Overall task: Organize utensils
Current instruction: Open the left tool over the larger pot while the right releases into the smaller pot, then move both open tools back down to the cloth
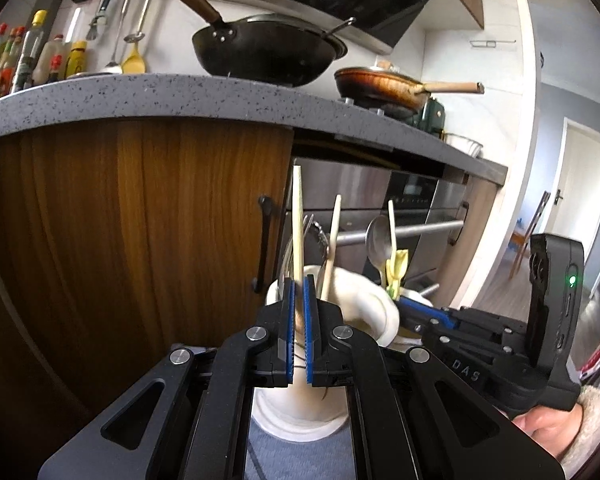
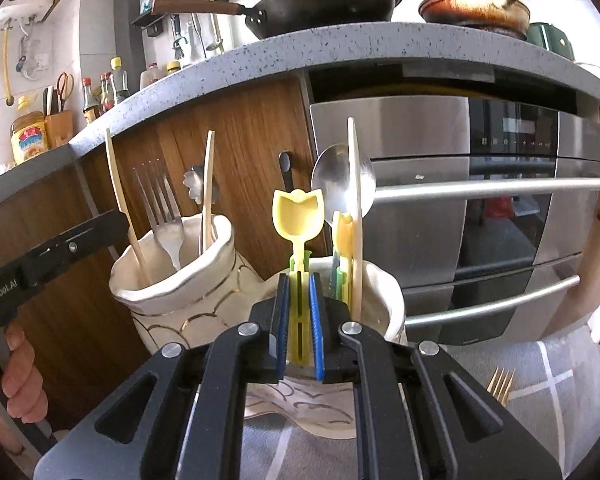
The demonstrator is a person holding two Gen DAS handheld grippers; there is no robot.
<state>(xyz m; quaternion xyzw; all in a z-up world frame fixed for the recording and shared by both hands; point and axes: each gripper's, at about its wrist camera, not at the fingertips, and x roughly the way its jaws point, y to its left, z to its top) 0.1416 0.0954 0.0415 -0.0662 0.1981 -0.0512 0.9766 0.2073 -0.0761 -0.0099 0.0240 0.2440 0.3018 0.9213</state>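
Blue-padded left claw [image 1: 299,280], closed on an upright chopstick [image 1: 297,220] above the left cream holder [image 2: 172,280], and right claw [image 2: 299,280], pinching a yellow tulip-headed utensil [image 2: 298,216] over the right holder [image 2: 380,292], presumably sorting utensils by type.

Glossy cream ceramic holders [image 2: 172,280], pale matt wooden chopstick [image 1: 298,220], shiny metal spoon [image 2: 334,180], yellow plastic scoop [image 2: 298,210], speckled stone countertop [image 2: 340,46].
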